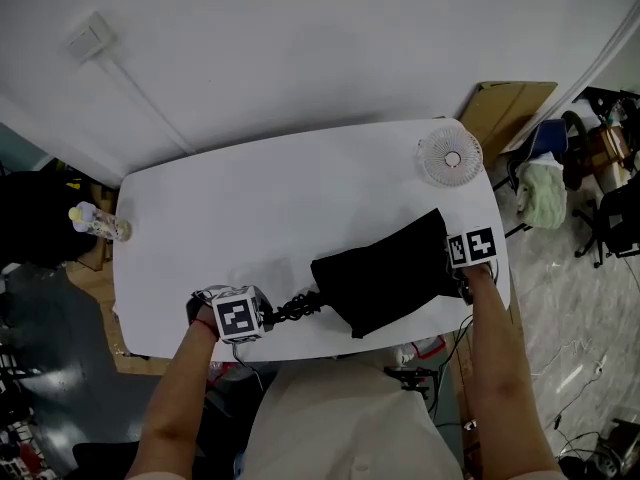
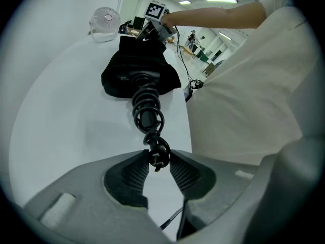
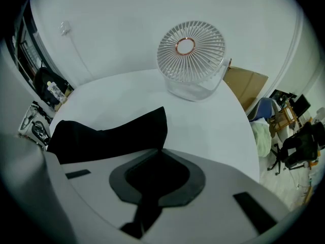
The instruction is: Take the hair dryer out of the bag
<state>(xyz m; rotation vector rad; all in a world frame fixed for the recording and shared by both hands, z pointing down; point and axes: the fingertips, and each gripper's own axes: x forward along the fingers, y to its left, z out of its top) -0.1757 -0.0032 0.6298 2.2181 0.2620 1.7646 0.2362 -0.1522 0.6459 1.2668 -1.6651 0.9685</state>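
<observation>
- While the left tongs (image 2: 159, 162) are clamped only on the black plug (image 2: 155, 152) of the cord coiled round the black hair dryer (image 2: 145, 93), a hard pull could, I judge, unwind the cord rather than free the dryer.
- The right tongs (image 3: 158, 150) are pinched together on the black cloth bag (image 1: 385, 273); should that fabric slip, the bag would drag along.
- The bag lies by the white counter's (image 1: 260, 208) near right corner, with the dryer's head apparently inside and its handle protruding.

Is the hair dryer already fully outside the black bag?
No, only the cord-wrapped handle of the hair dryer sticks out of the black bag; the rest lies inside it.
</observation>
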